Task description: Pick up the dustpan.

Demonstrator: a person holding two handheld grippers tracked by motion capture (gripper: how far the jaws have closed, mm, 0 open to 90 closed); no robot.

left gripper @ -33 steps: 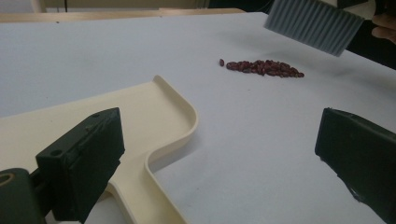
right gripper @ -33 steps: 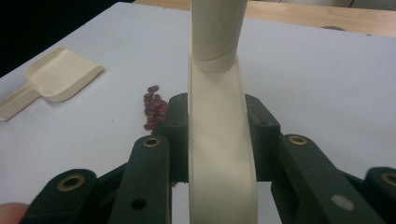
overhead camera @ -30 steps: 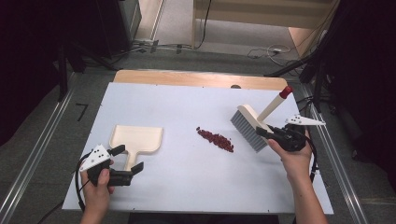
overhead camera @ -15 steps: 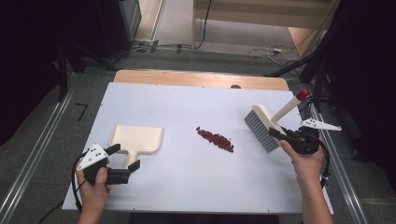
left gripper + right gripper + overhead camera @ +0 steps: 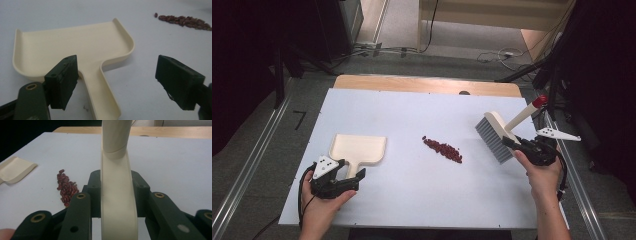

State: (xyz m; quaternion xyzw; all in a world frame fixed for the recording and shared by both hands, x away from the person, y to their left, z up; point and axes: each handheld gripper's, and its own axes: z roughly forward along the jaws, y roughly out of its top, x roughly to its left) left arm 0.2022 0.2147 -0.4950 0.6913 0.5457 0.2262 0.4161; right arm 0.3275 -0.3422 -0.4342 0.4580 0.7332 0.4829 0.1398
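The right gripper (image 5: pixel 512 145) clamps the brush (image 5: pixel 117 195), hiding its bristles; the left gripper (image 5: pixel 120 82), closing, straddles the dustpan (image 5: pixel 75 47) handle untouched.

The high view is looking forward and down over the white table (image 5: pixel 412 200); both gripper views are sitting close above it, sharing the strip of dark red beans (image 5: pixel 185 20).

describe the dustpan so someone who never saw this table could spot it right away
On the white table, look at the near left part, just ahead of the left gripper. The dustpan lies flat there, its short handle pointing back between the open jaws. It is the only cream, shallow tray; the brush has grey bristles, and the beans are dark red.
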